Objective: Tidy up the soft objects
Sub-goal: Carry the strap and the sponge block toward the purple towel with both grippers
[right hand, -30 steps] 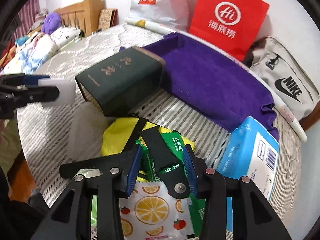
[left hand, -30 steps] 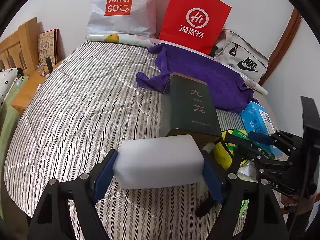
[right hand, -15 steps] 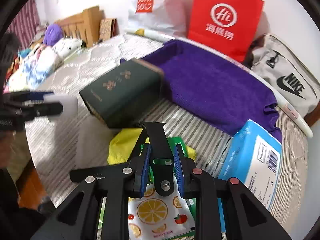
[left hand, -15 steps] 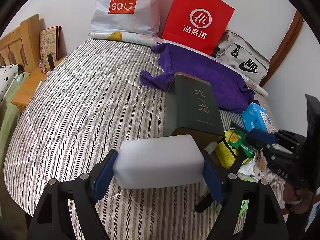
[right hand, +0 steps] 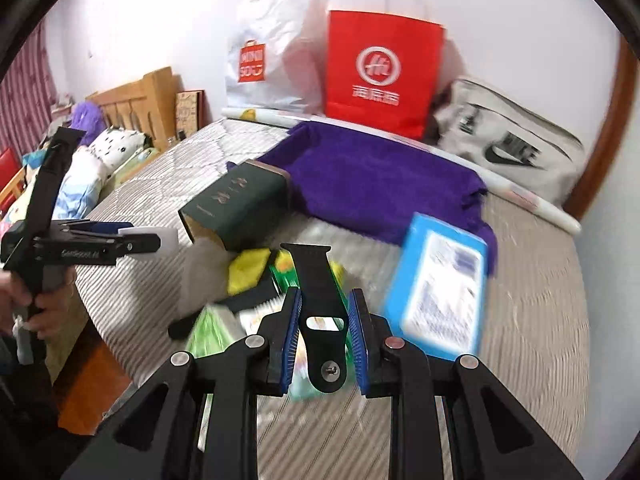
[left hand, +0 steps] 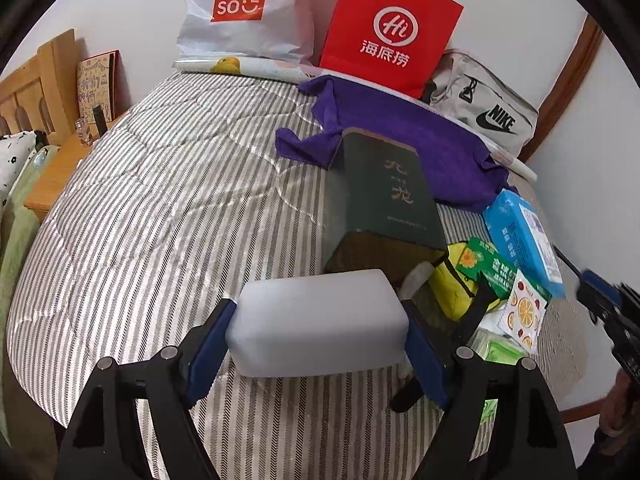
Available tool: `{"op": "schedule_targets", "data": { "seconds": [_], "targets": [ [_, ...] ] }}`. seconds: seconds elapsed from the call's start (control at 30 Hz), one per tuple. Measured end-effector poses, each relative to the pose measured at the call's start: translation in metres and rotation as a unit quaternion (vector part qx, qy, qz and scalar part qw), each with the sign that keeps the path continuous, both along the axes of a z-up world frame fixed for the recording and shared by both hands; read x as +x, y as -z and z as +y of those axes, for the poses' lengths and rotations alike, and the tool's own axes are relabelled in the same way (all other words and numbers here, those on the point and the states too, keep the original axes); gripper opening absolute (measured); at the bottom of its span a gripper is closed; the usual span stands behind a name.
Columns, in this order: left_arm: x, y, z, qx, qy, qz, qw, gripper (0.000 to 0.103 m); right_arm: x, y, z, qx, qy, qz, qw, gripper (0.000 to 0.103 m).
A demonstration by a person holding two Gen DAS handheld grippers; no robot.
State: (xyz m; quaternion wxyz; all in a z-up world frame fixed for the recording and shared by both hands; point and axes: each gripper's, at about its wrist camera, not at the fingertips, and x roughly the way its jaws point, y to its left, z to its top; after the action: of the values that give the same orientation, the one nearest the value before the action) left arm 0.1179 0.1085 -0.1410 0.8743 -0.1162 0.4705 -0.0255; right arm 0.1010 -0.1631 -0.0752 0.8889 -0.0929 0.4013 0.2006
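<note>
My left gripper (left hand: 318, 326) is shut on a white foam block (left hand: 316, 322) and holds it above the striped bed, in front of a dark green box (left hand: 384, 196). It also shows in the right wrist view (right hand: 140, 240). My right gripper (right hand: 324, 334) is shut on a black watch strap (right hand: 320, 312) and holds it above a pile of snack packets (left hand: 500, 292). A yellow pouch (left hand: 456, 284) lies beside the box. A purple towel (right hand: 368, 184) lies spread behind it.
A blue tissue pack (right hand: 440, 284) lies right of the pile. A red paper bag (left hand: 388, 28), a white Miniso bag (left hand: 240, 12) and a grey Nike bag (left hand: 484, 108) stand against the wall. A wooden headboard (left hand: 36, 84) is at the left.
My right gripper closed on the black strap and lifted it up off the pile, pulling back. My left gripper kept the foam block and barely moved.
</note>
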Motion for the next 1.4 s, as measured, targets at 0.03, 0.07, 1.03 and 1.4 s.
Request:
{"op": "schedule_targets", "data": {
  "seconds": [0.03, 0.07, 1.03, 1.4],
  "targets": [
    [-0.001, 0.001, -0.003, 0.002, 0.002, 0.001, 1.0000, 0.080, -0.006, 0.001, -0.006, -0.001, 0.006, 0.000, 1.000, 0.023],
    [-0.001, 0.002, -0.004, 0.003, 0.004, 0.001, 1.0000, 0.080, -0.014, 0.003, -0.014, -0.003, 0.013, 0.001, 1.000, 0.023],
    [-0.001, 0.015, -0.032, 0.053, 0.024, -0.013, 0.9982, 0.079, -0.023, 0.105, -0.062, 0.003, 0.056, 0.069, 0.996, 0.021],
    [-0.009, -0.002, -0.031, 0.044, 0.031, -0.033, 0.9980, 0.078, -0.029, 0.088, -0.071, 0.037, 0.076, 0.068, 0.994, 0.020]
  ]
}}
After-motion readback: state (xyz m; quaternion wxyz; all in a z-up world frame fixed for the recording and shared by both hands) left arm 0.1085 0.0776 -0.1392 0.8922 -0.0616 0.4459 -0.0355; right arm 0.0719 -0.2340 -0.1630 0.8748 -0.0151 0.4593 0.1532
